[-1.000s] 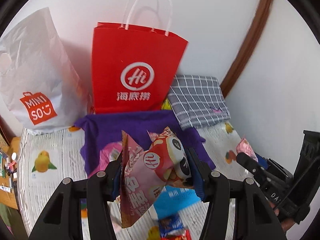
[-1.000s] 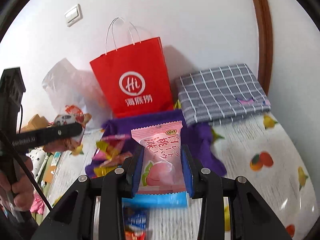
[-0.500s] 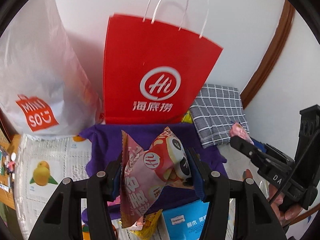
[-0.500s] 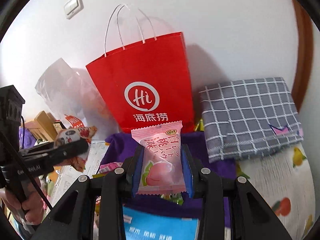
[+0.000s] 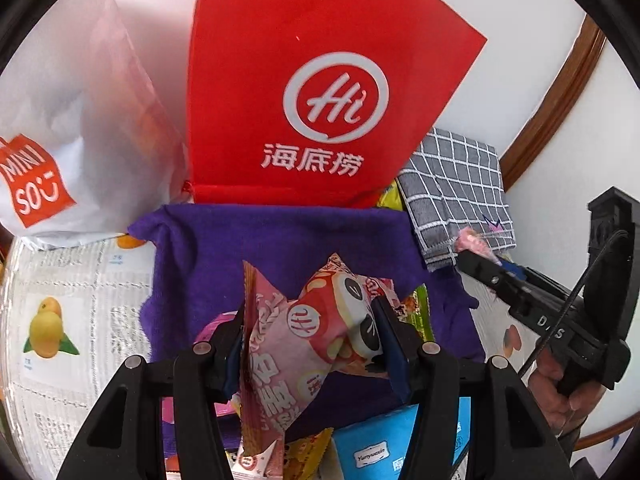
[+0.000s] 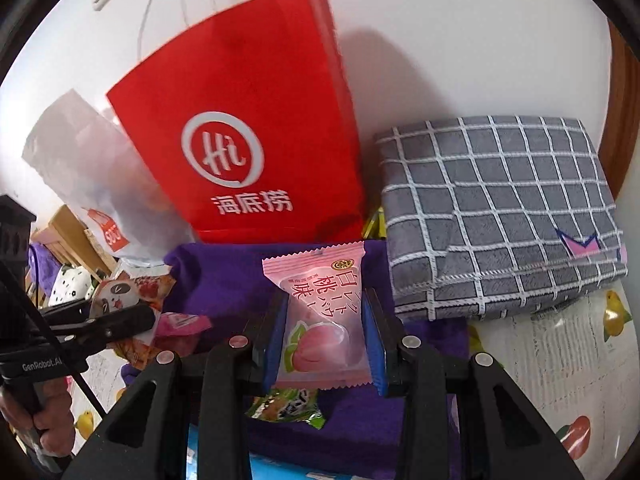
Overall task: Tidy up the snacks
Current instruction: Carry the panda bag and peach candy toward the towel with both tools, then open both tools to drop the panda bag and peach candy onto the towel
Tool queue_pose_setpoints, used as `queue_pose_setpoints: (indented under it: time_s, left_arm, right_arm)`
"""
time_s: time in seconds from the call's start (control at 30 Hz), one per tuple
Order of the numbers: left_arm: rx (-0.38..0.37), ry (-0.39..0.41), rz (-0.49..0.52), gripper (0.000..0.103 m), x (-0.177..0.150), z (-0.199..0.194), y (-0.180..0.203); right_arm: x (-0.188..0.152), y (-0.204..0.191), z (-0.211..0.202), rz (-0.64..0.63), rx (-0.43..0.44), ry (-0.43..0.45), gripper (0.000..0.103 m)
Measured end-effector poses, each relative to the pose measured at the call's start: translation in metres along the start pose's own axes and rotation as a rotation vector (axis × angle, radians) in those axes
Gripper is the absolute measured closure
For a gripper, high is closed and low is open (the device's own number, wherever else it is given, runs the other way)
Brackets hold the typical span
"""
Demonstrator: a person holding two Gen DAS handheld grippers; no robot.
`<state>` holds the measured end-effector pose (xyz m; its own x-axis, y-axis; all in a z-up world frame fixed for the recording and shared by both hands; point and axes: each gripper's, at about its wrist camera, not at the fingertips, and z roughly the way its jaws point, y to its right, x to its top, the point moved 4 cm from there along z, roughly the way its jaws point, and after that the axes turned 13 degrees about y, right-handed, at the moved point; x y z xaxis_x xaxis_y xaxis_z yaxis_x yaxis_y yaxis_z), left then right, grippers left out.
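My left gripper (image 5: 310, 328) is shut on a puffy red and pink snack bag (image 5: 304, 336) with a cartoon face, held above the purple cloth (image 5: 248, 248). In the right wrist view my right gripper (image 6: 324, 326) is shut on a pink peach-flavour packet (image 6: 320, 316), also over the purple cloth (image 6: 224, 276). A red paper bag (image 5: 304, 92) (image 6: 248, 140) stands upright just behind the cloth. The right gripper (image 5: 486, 268) shows at the right of the left wrist view, the left gripper (image 6: 124, 316) at the left of the right wrist view.
A white Miniso bag (image 5: 72, 128) stands left of the red bag, a folded grey checked cloth (image 6: 492, 208) lies to its right. Loose snacks lie on the purple cloth: a green packet (image 6: 284, 408), a pink one (image 6: 180, 324), a blue box (image 5: 380, 444). A fruit-print table cover (image 5: 60, 312) spreads around.
Both grippers have moved forward and down toward the red bag and purple cloth, which now look larger and closer. Each still holds its packet.
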<state>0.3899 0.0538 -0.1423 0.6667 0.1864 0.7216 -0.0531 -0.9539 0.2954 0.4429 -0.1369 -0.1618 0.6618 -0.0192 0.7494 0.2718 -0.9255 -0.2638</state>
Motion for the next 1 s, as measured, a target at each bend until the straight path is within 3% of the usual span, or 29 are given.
queue_pose_setpoints:
  time_s: [0.3,0.6,0.77,1.0]
  left_arm:
    - [-0.040,-0.010,0.022,0.049,-0.007,0.008,0.015]
    - [-0.080,-0.042,0.028,0.049,-0.012,0.013,0.024]
    - [-0.036,-0.088,0.010,0.049,-0.017,0.024,0.016]
    - [-0.033,-0.127,0.016,0.049,-0.023,0.033,0.016]
  right_arm:
    - [-0.015,0.007,0.021,-0.035,-0.025,-0.087,0.067]
    - [-0.021,0.004,0.025,-0.074,-0.039,-0.116,0.067]
    - [-0.026,0.000,0.030,-0.092,-0.036,-0.135,0.067]
    - [-0.030,0.001,0.035,-0.091,-0.041,-0.164,0.067]
